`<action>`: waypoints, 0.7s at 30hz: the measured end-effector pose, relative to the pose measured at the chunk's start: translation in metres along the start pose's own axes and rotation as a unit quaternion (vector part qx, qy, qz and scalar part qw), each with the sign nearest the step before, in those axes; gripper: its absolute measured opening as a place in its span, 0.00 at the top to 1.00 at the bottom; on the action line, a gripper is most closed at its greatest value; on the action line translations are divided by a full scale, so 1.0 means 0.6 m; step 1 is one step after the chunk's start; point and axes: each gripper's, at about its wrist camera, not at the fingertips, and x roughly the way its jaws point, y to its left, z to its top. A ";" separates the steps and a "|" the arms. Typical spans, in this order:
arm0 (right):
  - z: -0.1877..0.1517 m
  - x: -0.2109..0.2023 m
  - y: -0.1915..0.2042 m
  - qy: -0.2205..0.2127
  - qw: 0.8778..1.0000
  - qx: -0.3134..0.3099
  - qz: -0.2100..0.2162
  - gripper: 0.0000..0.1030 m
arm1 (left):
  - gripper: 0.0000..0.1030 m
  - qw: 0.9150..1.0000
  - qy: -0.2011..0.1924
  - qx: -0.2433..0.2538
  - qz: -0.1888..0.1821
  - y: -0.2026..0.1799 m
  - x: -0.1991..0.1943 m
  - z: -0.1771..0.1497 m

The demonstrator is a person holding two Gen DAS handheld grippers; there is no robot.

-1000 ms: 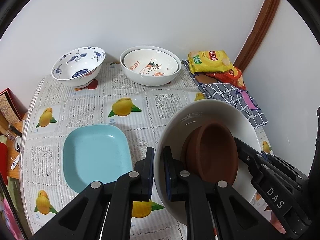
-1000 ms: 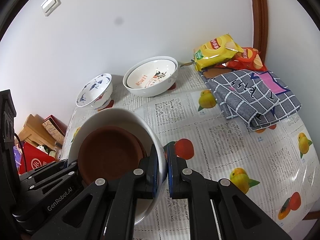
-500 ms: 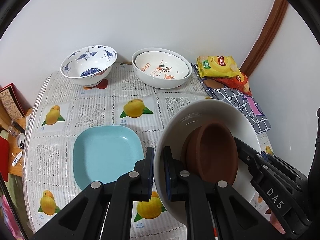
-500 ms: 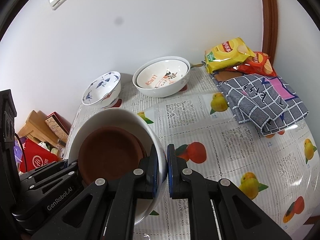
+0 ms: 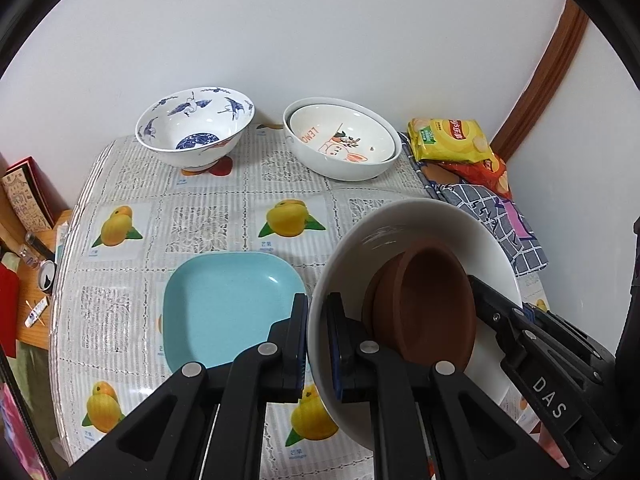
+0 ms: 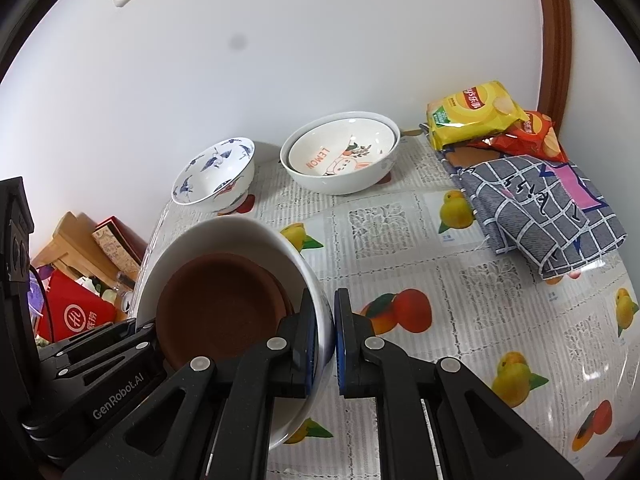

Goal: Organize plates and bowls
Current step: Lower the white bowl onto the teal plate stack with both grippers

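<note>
Here, both grippers are pinching one large white bowl (image 5: pixel 420 232) from opposite sides of its rim, holding it above the table (image 5: pixel 224 216). The left gripper (image 5: pixel 317 344) is clamping the rim with one of its jaws outside the wall and one inside; the right gripper (image 6: pixel 327 340) is doing the same on the far rim. A brown dish (image 6: pixel 220 312) is sitting nested inside the white bowl, leaning against its inner wall.

Just to the left of the left jaws, a light-blue square plate (image 5: pixel 228 304) is lying flat on the table. Well ahead of them, near the wall, a blue-and-white bowl (image 5: pixel 196 128) painted with cranes is standing beside a stack of two white bowls (image 5: pixel 344 144); the inner one is showing orange lettering, "LEMON", and a cartoon rabbit.

Ahead and to the right of the right jaws, a yellow chip bag (image 6: pixel 472 114) is resting on a red chip bag (image 6: pixel 532 138), both touching a folded grey checked cloth (image 6: pixel 536 208). The yellow bag's writing is too small to read.

The body of the left gripper, seen from the right wrist, is bearing "GenRobot.AI"; the right one, seen from the left wrist, is bearing "DAS". A red package (image 6: pixel 76 316) with an "H" logo is lying off to the left, beyond the table edge.
</note>
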 end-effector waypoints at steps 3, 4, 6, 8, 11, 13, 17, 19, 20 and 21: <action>-0.001 0.005 0.005 0.002 1.000 -0.002 0.000 0.92 | 0.91 1.000 0.002 -0.003 0.000 0.006 0.003 0.000; -0.001 0.006 0.007 0.003 1.000 -0.001 0.000 0.92 | 0.91 1.000 0.002 -0.004 0.000 0.008 0.004 0.000; -0.001 0.010 0.009 0.004 1.000 -0.002 0.001 0.92 | 0.91 1.000 0.003 -0.005 0.001 0.013 0.004 -0.001; -0.001 0.012 0.013 0.004 1.000 -0.003 0.002 0.92 | 0.91 1.000 0.003 -0.007 0.001 0.016 0.005 -0.001; -0.002 0.015 0.021 0.005 1.000 -0.007 0.002 0.92 | 0.91 1.000 0.003 -0.011 0.001 0.025 0.004 -0.001; -0.002 0.018 0.027 0.006 1.000 -0.009 0.003 0.92 | 0.91 1.000 0.003 -0.012 0.003 0.030 0.005 -0.001; -0.004 0.025 0.035 0.007 1.000 -0.012 0.005 0.92 | 0.91 1.000 0.003 -0.015 0.006 0.040 0.005 0.000; -0.005 0.029 0.039 0.008 1.000 -0.012 0.008 0.92 | 0.91 1.000 0.004 -0.015 0.008 0.044 0.005 0.001; -0.006 0.030 0.040 0.009 1.000 -0.012 0.009 0.92 | 0.91 1.000 0.004 -0.016 0.009 0.046 0.005 0.001; -0.006 0.032 0.043 0.009 1.000 -0.013 0.010 0.92 | 0.91 1.000 0.004 -0.017 0.009 0.049 0.004 0.002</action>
